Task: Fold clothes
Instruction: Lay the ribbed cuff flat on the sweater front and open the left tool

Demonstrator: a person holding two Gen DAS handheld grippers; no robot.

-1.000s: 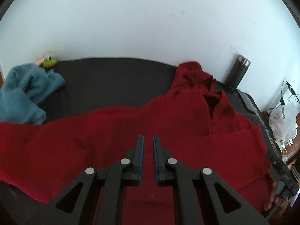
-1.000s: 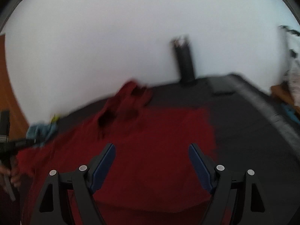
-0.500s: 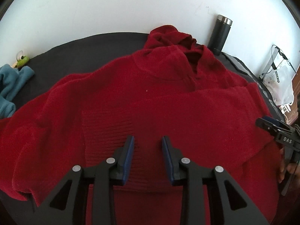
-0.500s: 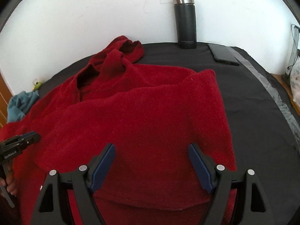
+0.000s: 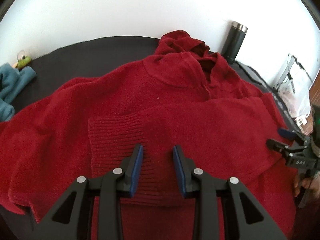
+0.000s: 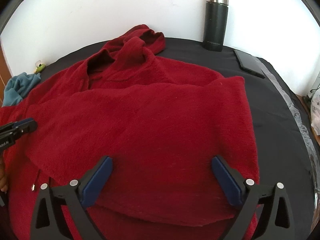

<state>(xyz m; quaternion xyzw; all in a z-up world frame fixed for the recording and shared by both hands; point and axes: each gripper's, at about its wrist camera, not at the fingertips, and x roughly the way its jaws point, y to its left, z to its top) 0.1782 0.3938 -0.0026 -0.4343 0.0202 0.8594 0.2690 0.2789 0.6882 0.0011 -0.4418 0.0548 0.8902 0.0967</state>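
Covering the frame edge to edge: black table. Sprawling across its centre, sleeve folded over chest, hood toward top: red hoodie. Hovering over ribbed cuff, bottom centre, partly open, gripping nothing: left gripper. Opening wide over sleeve, bottom centre, nothing between jaws: right gripper. Lying bunched at left edge: blue garment. Standing upright, upper right: dark flask. Lying flat beside flask: phone.

Looked like a home rm: black-covered table vs plain white wall, w/ flask, phone, small green toy, red sweater & blue garment lying about.
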